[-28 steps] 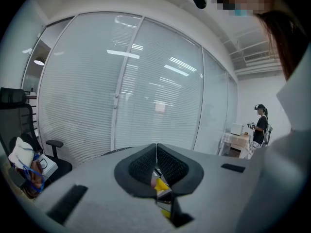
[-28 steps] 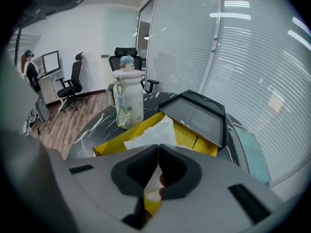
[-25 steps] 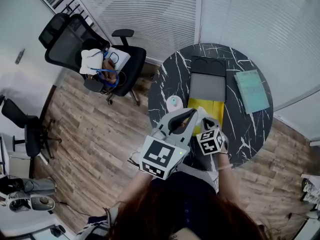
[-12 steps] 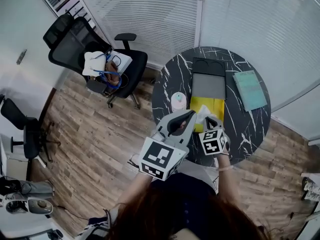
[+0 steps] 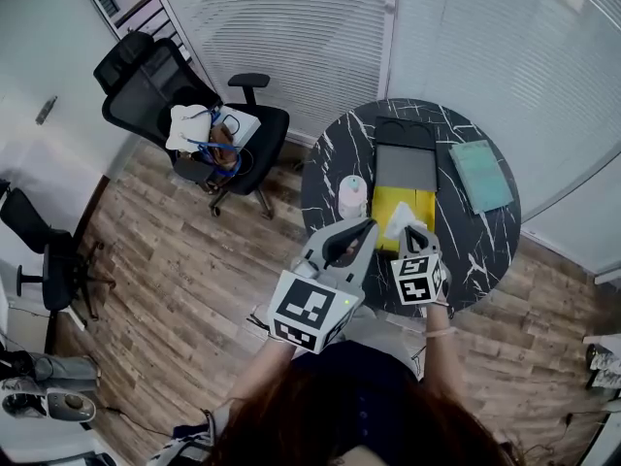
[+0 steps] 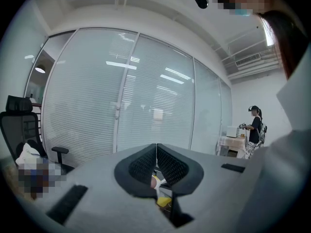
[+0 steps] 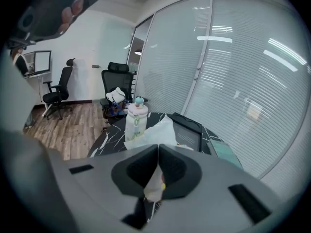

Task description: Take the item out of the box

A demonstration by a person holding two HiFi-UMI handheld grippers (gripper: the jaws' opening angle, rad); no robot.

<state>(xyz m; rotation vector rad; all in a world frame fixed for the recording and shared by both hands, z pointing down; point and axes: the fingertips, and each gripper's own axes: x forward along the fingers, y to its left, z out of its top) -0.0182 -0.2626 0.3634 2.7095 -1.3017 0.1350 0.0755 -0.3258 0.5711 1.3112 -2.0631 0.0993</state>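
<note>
While the right gripper [image 7: 158, 149] pinches what looks like white paper [image 7: 155, 129] (left gripper [image 6: 156, 152] closed, empty), lift straight above the yellow box [image 5: 423, 207].

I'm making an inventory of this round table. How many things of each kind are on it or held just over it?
bottle: 1
yellow box: 1
grey and black case: 1
teal book: 1
white paper, pinched in the right tongs: 1
Total: 5
</note>
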